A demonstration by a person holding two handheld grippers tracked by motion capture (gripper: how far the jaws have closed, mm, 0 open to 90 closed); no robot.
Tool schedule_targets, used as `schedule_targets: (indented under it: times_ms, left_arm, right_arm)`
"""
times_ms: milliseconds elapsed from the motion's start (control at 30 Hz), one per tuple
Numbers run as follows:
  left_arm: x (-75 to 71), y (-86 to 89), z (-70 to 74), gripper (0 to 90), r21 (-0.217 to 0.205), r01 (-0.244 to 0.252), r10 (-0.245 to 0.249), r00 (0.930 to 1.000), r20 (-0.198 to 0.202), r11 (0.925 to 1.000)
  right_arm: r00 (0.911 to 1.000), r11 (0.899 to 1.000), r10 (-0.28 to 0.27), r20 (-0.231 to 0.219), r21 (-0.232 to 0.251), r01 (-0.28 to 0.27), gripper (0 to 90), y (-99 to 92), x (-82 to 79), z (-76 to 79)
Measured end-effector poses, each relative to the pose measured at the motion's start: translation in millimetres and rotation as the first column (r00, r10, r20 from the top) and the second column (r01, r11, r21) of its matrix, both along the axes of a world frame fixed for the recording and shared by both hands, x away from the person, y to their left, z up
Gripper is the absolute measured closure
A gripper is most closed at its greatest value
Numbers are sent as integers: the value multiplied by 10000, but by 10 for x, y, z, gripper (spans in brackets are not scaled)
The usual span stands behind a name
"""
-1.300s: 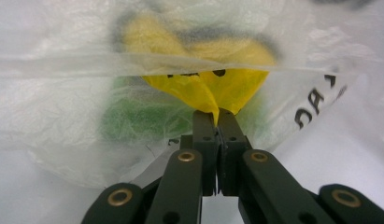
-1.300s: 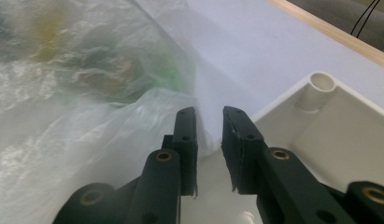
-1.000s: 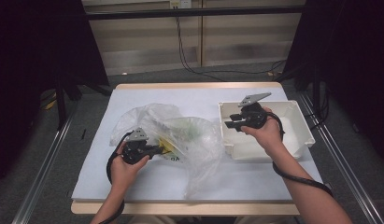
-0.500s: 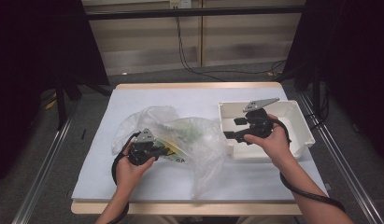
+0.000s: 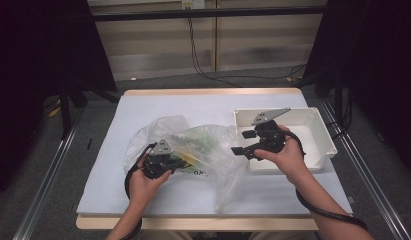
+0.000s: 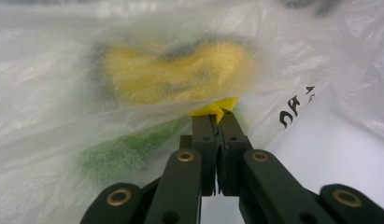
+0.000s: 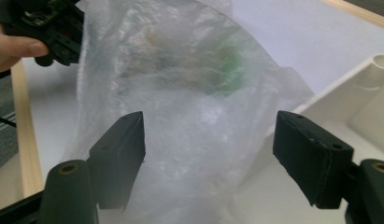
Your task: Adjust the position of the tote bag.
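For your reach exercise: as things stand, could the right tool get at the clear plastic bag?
Probably yes. The right tool stands open, facing the plastic bag, with nothing between them. The left tool already pinches the bag's other side.

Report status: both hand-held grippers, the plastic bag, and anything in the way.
Left hand-held gripper shut on plastic bag. Right hand-held gripper open, jaws just opened, nothing gripped, facing bag. White tray beside bag; nothing blocking.

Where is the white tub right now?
In the high view the white tub sits on the table's right side, just right of the crinkly plastic bag, under the right tongs.
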State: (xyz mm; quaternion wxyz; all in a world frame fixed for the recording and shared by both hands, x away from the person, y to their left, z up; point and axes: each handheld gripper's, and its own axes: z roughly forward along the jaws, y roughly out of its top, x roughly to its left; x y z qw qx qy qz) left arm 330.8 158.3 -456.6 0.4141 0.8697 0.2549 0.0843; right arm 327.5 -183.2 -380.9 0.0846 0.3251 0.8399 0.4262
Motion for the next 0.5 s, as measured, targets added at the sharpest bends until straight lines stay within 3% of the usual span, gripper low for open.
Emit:
schedule_targets:
  times_ms: [33, 133, 267, 400, 500]
  left_arm:
    - [-1, -9, -11, 877, -97, 32, -32, 10000, -14, 9999]
    - [-7, -15, -5, 868, 138, 54, -56, 9999, 103, 9999]
    - [-11, -19, -7, 865, -1, 9, -9, 9999, 122, 10000]
    - [-20, -20, 4, 866, 31, -99, 99, 9999, 91, 9999]
    - [-15, -19, 6, 866, 27, -29, 29, 9998, 174, 10000]
  right_arm:
    - [9999, 9999, 102, 12, 25, -102, 257, 23, -8, 6]
    - [9995, 9995, 295, -54, 150, -294, 258, 98, -30, 17]
    - [9977, 9976, 659, -183, 243, -654, 277, 233, -53, 22]
    - [9935, 9937, 1102, -295, 245, -1095, 362, 363, -61, -27]
    - [9917, 9924, 1225, -390, 185, -1218, 529, 415, -41, -71]
